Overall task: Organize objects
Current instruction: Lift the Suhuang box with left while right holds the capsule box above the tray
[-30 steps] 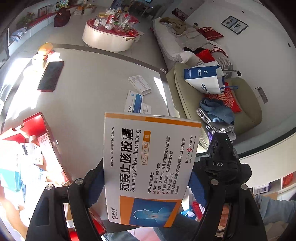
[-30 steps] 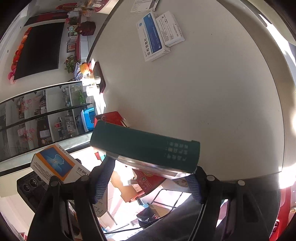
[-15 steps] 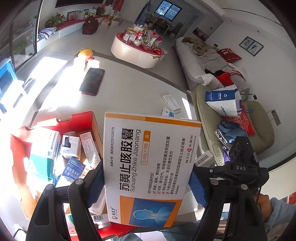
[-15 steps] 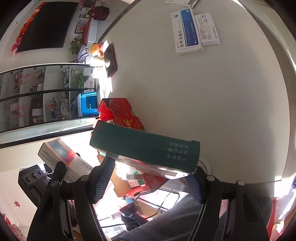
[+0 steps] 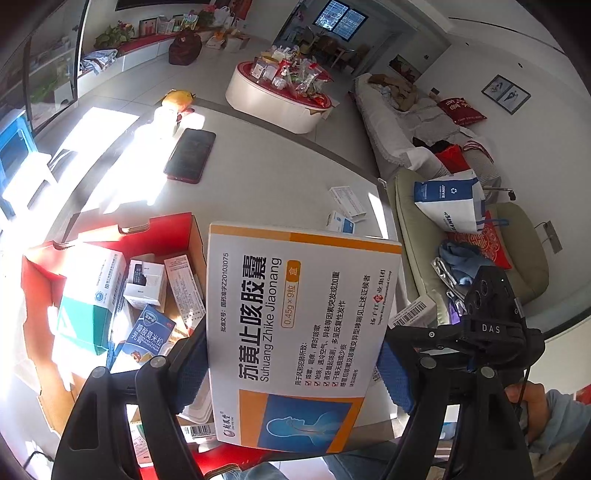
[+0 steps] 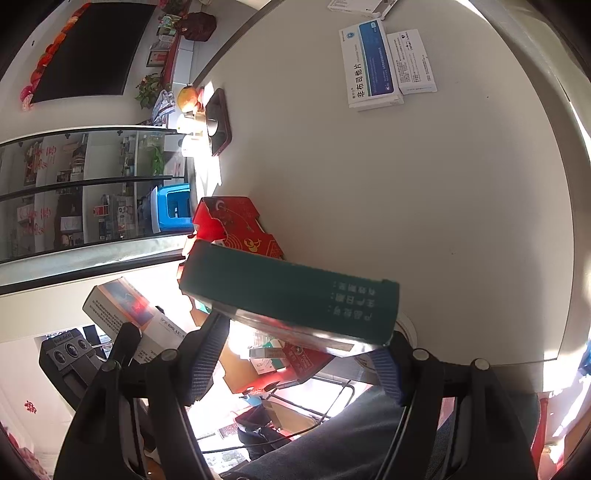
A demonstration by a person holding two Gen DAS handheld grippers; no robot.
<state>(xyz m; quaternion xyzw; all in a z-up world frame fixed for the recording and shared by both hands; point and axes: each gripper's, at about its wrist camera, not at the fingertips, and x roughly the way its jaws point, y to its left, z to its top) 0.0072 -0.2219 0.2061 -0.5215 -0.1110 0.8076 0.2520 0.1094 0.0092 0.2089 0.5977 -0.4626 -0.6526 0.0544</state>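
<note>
2 grippers [image 5: 291, 373] [image 6: 295, 354], ea. w/ 1 med box [image 5: 299, 332] [image 6: 291, 295]. 3 boxes on table [image 6: 373, 66] [image 6: 415, 61] [image 6: 354, 5]. 1 red carton [image 5: 110, 236]. 1 phone [image 5: 190, 155].

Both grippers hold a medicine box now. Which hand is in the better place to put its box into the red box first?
Probably left. The left gripper holds the orange-and-white box beside the open red box. From the right gripper, its green box hides most of it.

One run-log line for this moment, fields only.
left gripper: shut on orange-white medicine box | right gripper: shut on green box | red box: open, holds cartons
</note>
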